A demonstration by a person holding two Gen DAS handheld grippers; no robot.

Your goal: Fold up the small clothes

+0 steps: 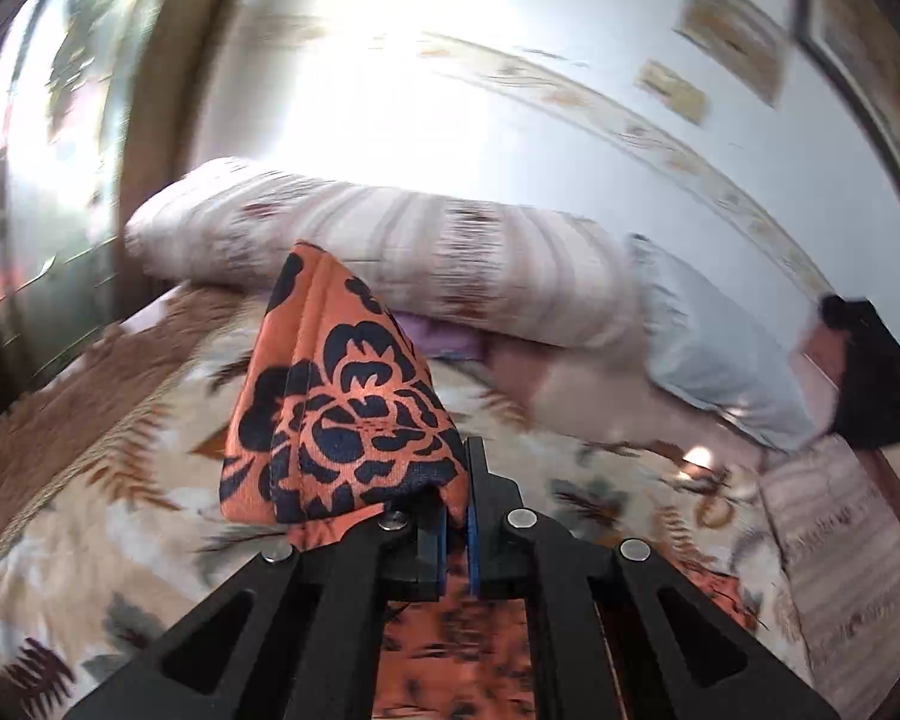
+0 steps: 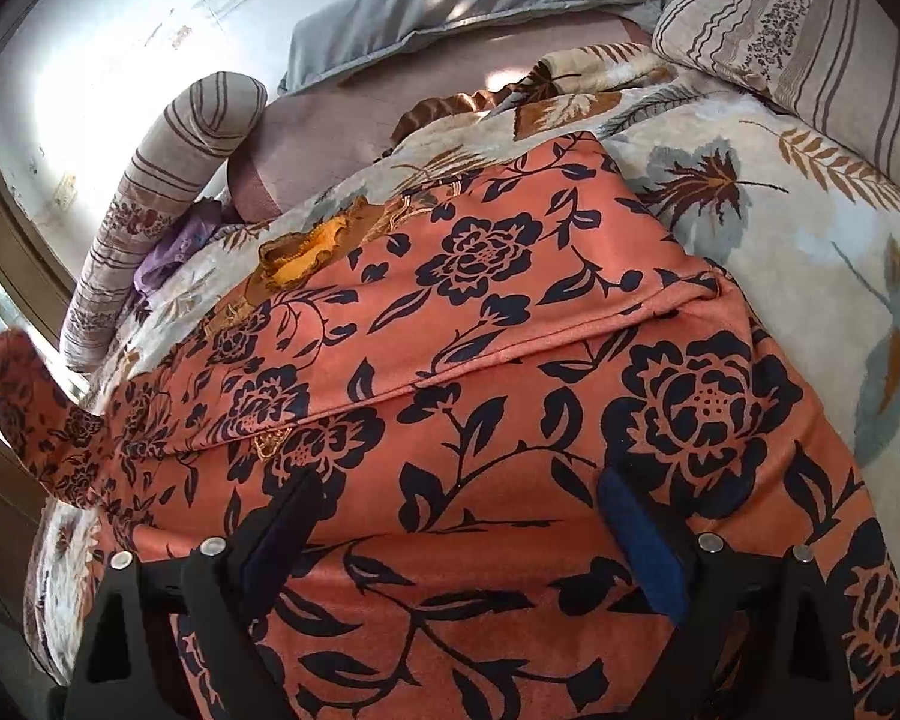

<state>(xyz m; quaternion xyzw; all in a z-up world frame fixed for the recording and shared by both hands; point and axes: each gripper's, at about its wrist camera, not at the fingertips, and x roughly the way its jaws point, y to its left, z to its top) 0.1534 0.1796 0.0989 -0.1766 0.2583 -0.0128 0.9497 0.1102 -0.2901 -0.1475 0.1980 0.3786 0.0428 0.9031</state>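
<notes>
Pinching a bunched corner of the orange floral garment [image 1: 336, 396], the left gripper [image 1: 457, 501] has its two black fingers drawn narrow together, blue pads pressed on the cloth, and the held part stands up in a peaked fold above the bed. More of the same fabric shows blurred below the gripper. The left view is smeared, so finer detail there cannot be told.

The right gripper [image 2: 459, 516] hangs just over the garment [image 2: 510, 330] with its fingers [image 2: 282, 516] spread wide, nothing between them. Most of the garment lies spread flat on the leaf-print blanket [image 2: 798, 228], with a folded edge running across its middle. One end of it is lifted at the far left of the right view.

A striped pillow [image 2: 810, 30] lies at the blanket's far right corner, a striped bolster [image 2: 150, 192] at its left edge, and a grey pillow [image 2: 462, 0] lies against the wall [image 2: 120, 18]. Something small and purple [image 2: 174, 252] lies beside the bolster.
</notes>
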